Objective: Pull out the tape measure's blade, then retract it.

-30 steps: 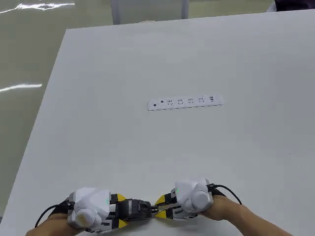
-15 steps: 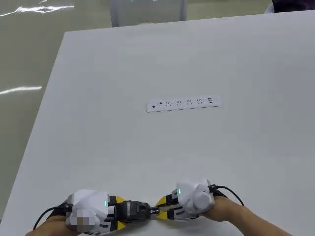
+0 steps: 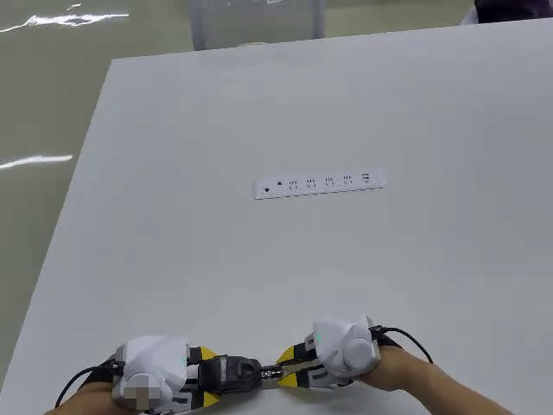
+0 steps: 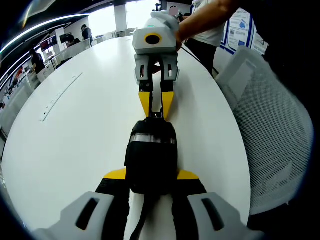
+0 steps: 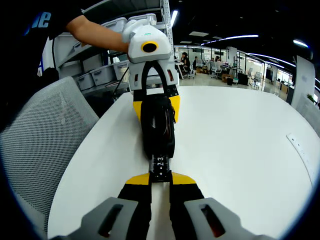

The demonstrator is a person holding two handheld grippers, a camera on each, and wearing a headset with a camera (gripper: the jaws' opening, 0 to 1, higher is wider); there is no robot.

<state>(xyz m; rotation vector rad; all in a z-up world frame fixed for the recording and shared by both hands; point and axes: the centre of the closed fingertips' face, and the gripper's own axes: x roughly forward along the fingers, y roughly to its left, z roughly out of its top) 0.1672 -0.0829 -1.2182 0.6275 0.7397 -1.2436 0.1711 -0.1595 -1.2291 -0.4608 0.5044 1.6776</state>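
The black tape measure lies low over the white table near its front edge, and my left gripper is shut on its body. My right gripper faces it from the right and is shut on the tip of the blade, of which a short piece shows. In the left gripper view the case sits between the yellow-tipped jaws of my left gripper, with the right gripper beyond it. In the right gripper view my right gripper pinches the printed blade just in front of the case.
A white power strip lies across the middle of the table. A grey mesh chair stands close behind the front edge. The table's left edge drops to the floor. People and shelves stand far off.
The two grippers have drawn slightly apart, so a little more blade shows between the case and the right gripper. The head camera has tilted a bit.
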